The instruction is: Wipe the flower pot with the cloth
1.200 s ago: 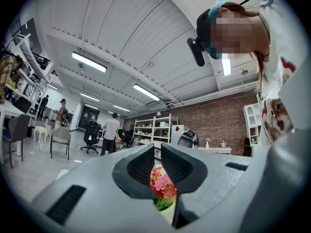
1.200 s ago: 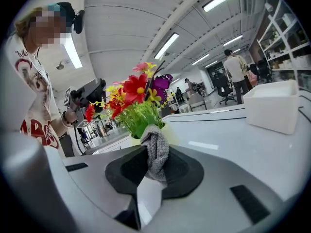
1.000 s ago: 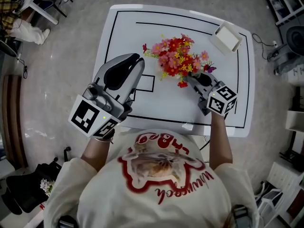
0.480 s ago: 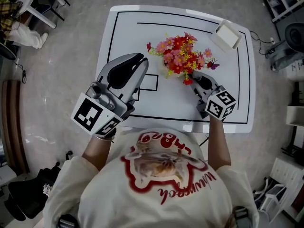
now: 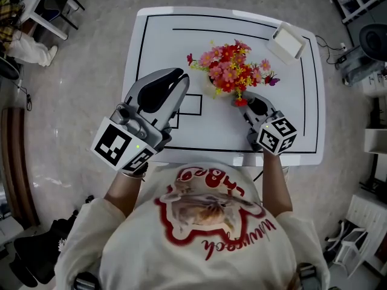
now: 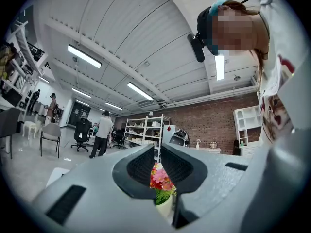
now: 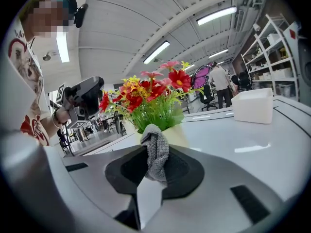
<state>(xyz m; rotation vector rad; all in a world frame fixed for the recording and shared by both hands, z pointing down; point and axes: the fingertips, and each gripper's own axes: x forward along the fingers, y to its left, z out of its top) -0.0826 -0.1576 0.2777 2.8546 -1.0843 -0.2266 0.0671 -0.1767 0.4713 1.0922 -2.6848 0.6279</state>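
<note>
Wiping looks underway: the right gripper (image 5: 246, 103), fingers pinching the cloth (image 7: 156, 153), sits at five o'clock of the flower pot (image 7: 180, 136), so next press and rub round it, while the left gripper (image 5: 176, 79), fingers closed and empty, hovers at eight o'clock.

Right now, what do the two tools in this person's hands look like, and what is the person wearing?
Both the left gripper and the right gripper are light grey shells with black ribbed pads inside two tapering jaws. Each carries a white cube printed with black square markers at its rear. The person wears a cream short-sleeved T-shirt with a red print.
</note>
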